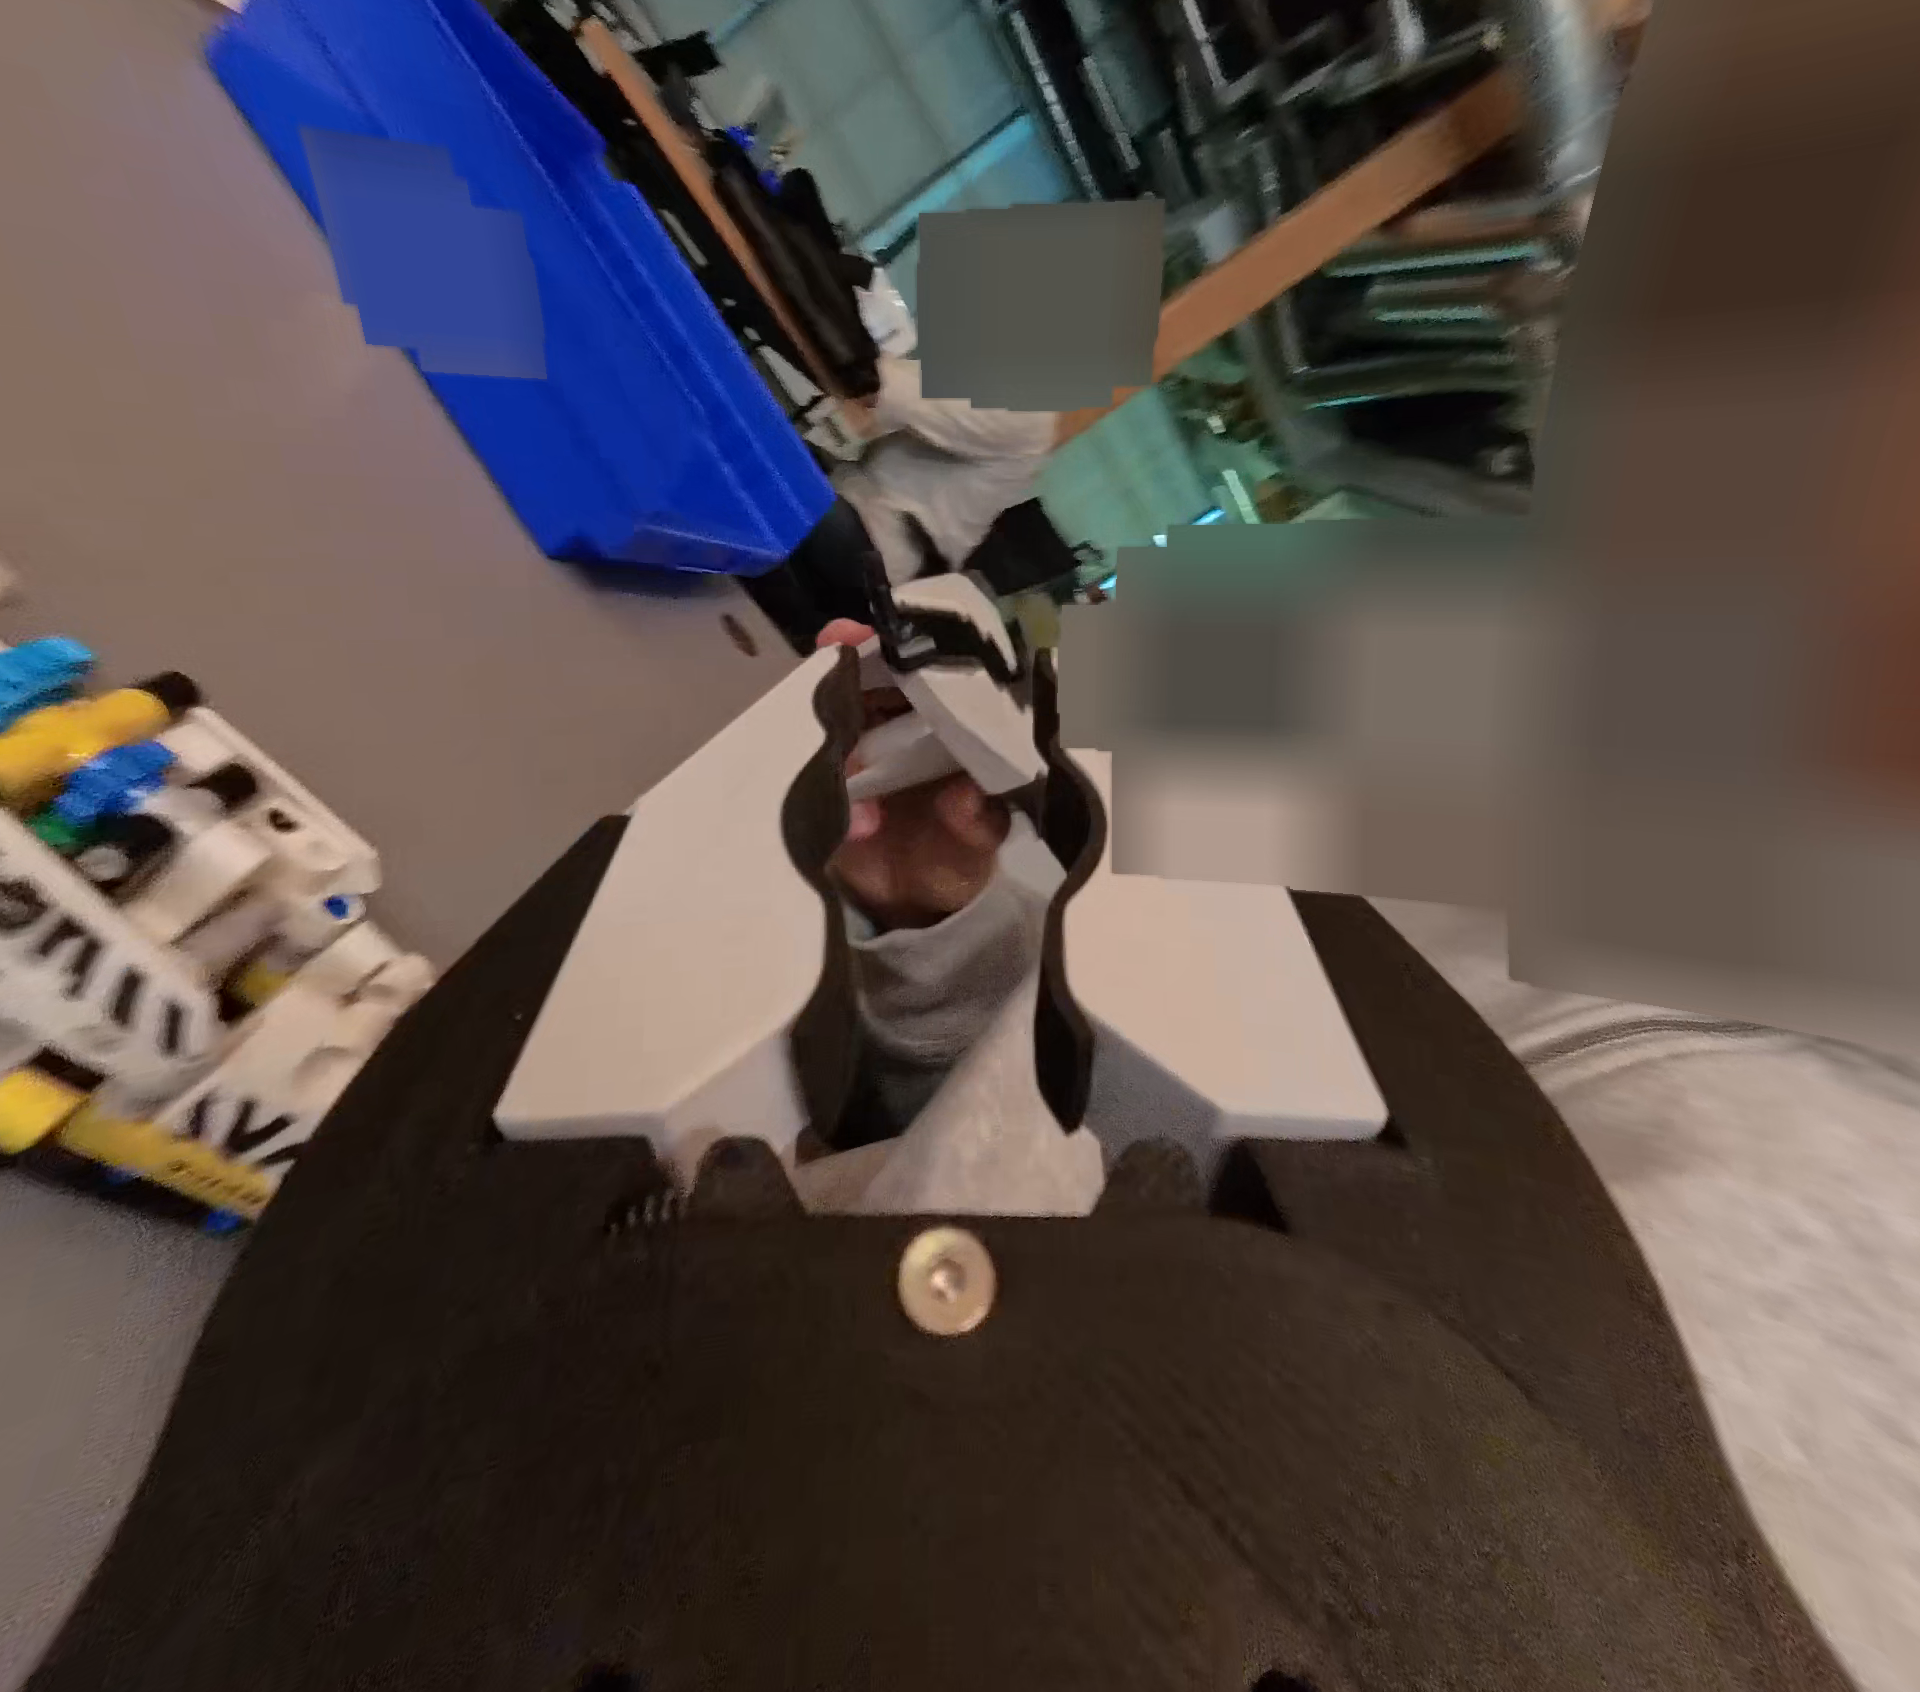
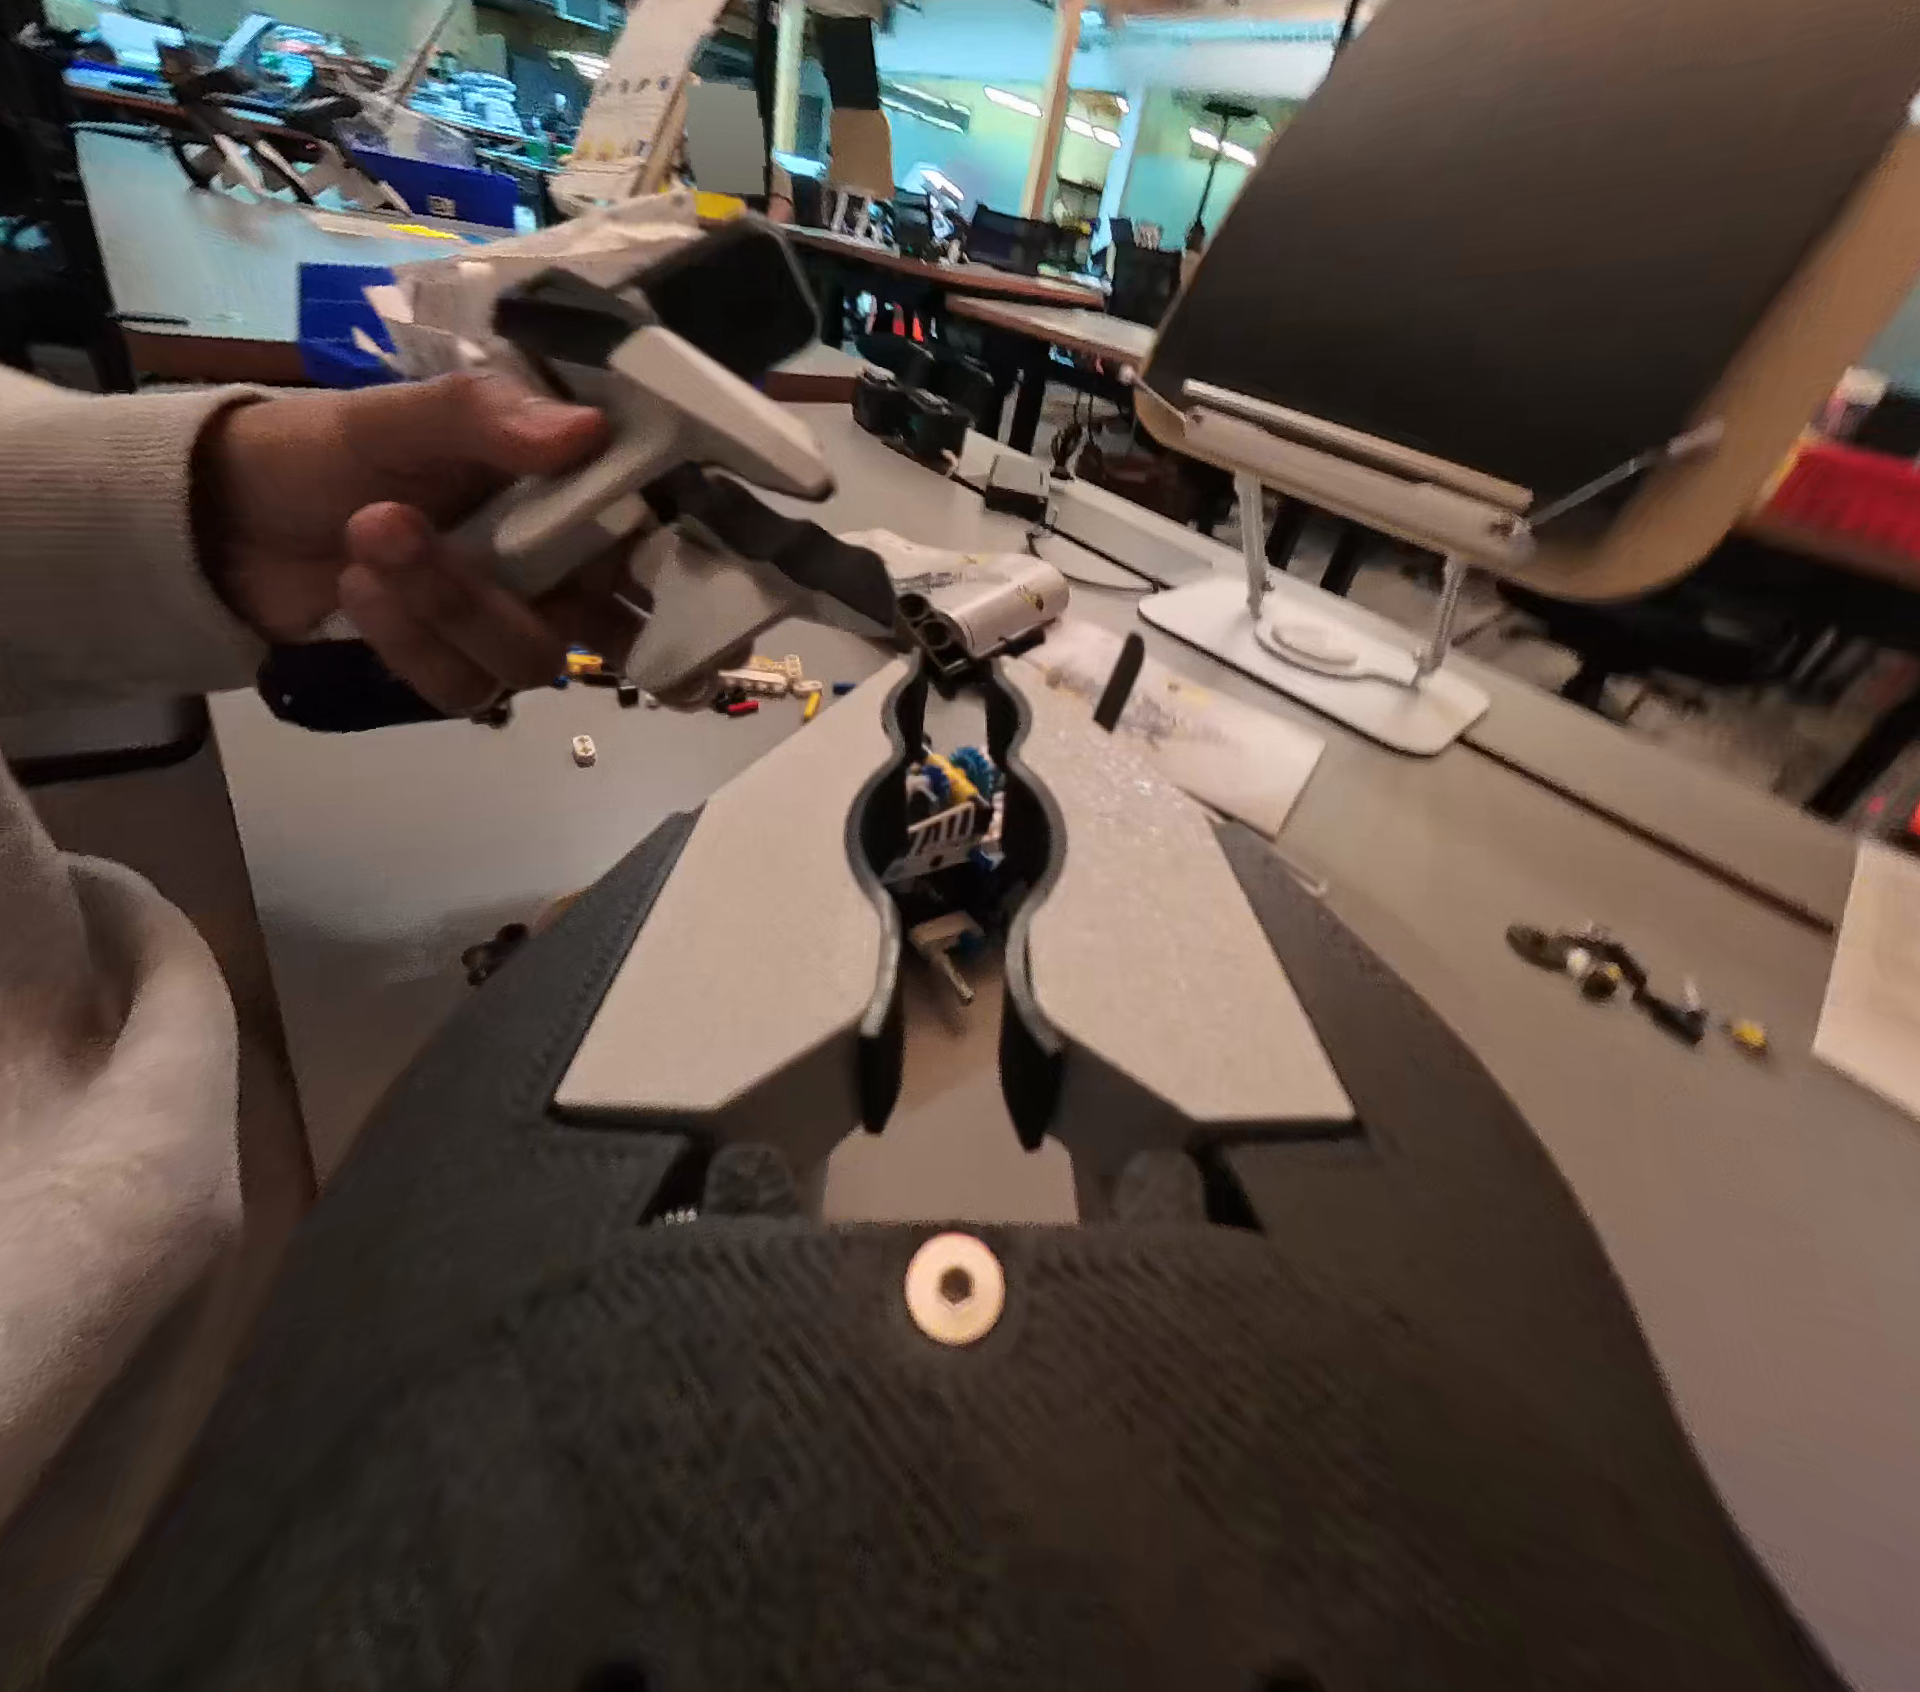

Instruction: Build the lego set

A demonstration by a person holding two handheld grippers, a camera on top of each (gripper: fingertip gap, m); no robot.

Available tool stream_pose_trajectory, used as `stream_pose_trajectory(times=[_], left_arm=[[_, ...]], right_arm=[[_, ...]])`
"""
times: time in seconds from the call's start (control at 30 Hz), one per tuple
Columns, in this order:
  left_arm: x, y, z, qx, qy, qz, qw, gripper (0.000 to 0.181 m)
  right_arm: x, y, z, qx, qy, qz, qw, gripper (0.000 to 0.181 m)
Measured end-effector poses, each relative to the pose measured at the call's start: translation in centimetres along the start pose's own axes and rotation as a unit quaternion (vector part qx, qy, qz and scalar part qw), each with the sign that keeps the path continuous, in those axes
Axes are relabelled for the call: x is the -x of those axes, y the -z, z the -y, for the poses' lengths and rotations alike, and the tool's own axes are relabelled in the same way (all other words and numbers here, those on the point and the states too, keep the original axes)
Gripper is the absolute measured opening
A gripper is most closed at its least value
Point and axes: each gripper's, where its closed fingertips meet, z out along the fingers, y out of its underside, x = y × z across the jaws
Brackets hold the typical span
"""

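Note:
My left gripper (image 1: pixel 943 663) and my right gripper (image 2: pixel 956 678) meet tip to tip above the grey table. A white lego panel (image 2: pixel 997 598) with a black holed end (image 2: pixel 940 645) is held between them. In the right wrist view the left gripper (image 2: pixel 883 598), held by a hand, grips the white panel from the left. My right gripper's tips close on the black end. The panel also shows in the left wrist view (image 1: pixel 961 619). The partly built model (image 1: pixel 145 915), white, black, yellow and blue, lies on the table at left. It also shows between my right fingers (image 2: pixel 945 821).
A blue bin (image 1: pixel 582 312) stands at the table's far side. Small loose pieces (image 2: pixel 748 686) lie past the left hand, more at the right (image 2: pixel 1621 977). A dark tablet on a white stand (image 2: pixel 1507 188) is at the back right, a paper sheet (image 2: pixel 1216 738) before it. My two grippers' fingertips are within a few centimetres of each other.

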Motion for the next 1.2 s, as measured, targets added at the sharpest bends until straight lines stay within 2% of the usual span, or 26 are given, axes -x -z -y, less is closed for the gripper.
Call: stream_pose_trajectory(times=[0.13, 0.23, 0.3, 0.4, 0.47, 0.53, 0.6, 0.63, 0.67, 0.73, 0.77, 0.8, 0.83, 0.87, 0.93, 1.0, 1.2], left_arm=[[-0.3, -1.1, -1.0, 0.019, 0.039, -0.032, 0.999, 0.022], [0.3, -1.6, -1.5, 0.026, 0.037, -0.016, 0.999, 0.015], [0.7, -1.8, -1.5, 0.027, 0.022, 0.002, 0.999, 0.005], [1.2, -2.1, -1.4, 0.027, -0.011, 0.029, 0.999, 0.005], [1.4, -2.3, -0.9, 0.016, -0.065, 0.051, 0.996, 0.005], [1.6, -2.3, -0.2, 0.004, -0.135, 0.085, 0.987, 0.005], [1.8, -2.4, 0.0, 0.011, -0.234, 0.126, 0.964, 0.006], [1.9, -2.5, -0.2, 0.024, -0.290, 0.143, 0.946, 0.006], [2.0, -2.6, -0.5, 0.038, -0.347, 0.160, 0.923, 0.006], [2.3, -2.7, -0.8, 0.063, -0.450, 0.197, 0.869, 0.007], [2.2, -2.7, -0.9, 0.070, -0.490, 0.206, 0.844, 0.007], [1.9, -2.9, -1.0, 0.072, -0.521, 0.206, 0.825, 0.007], [1.6, -3.0, -1.1, 0.070, -0.541, 0.205, 0.812, 0.007], [1.3, -3.0, -1.2, 0.070, -0.554, 0.201, 0.805, 0.007], [1.0, -3.2, -1.5, 0.070, -0.569, 0.190, 0.797, 0.007], [1.0, -3.2, -1.8, 0.074, -0.581, 0.189, 0.788, 0.007], [1.3, -3.2, -1.8, 0.066, -0.611, 0.208, 0.761, 0.007]], right_arm=[[0.5, 0.4, 0.4, -0.011, 0.098, -0.003, 0.995, 0.008], [0.8, 0.3, 0.2, -0.006, 0.160, 0.000, 0.987, 0.007], [0.9, 0.3, 0.4, -0.012, 0.179, 0.001, 0.984, 0.008], [0.4, 0.4, 0.0, -0.009, 0.176, -0.001, 0.984, 0.008], [-0.4, 0.5, -0.4, -0.003, 0.111, -0.006, 0.994, 0.008], [-1.3, 0.6, -1.4, 0.011, 0.005, 0.001, 1.000, 0.034], [-1.4, 0.8, -2.1, 0.024, -0.149, 0.036, 0.988, 0.051], [-1.0, 0.9, -1.9, 0.018, -0.241, 0.069, 0.968, 0.049], [-0.6, 1.2, -1.2, 0.001, -0.337, 0.110, 0.935, 0.047], [-0.9, 2.2, 1.0, -0.070, -0.492, 0.191, 0.846, 0.037], [-1.3, 2.8, 1.6, -0.098, -0.538, 0.219, 0.808, 0.029], [-1.3, 3.1, 1.6, -0.105, -0.560, 0.239, 0.787, 0.017], [-1.1, 3.1, 1.1, -0.094, -0.562, 0.246, 0.784, 0.010], [-0.9, 2.8, 0.3, -0.073, -0.559, 0.238, 0.791, 0.013], [-0.5, 2.4, -0.3, -0.053, -0.565, 0.233, 0.789, 0.034], [-0.3, 2.3, 0.0, -0.058, -0.578, 0.248, 0.775, 0.033], [0.2, 1.6, 0.7, -0.072, -0.586, 0.266, 0.763, 0.026]])
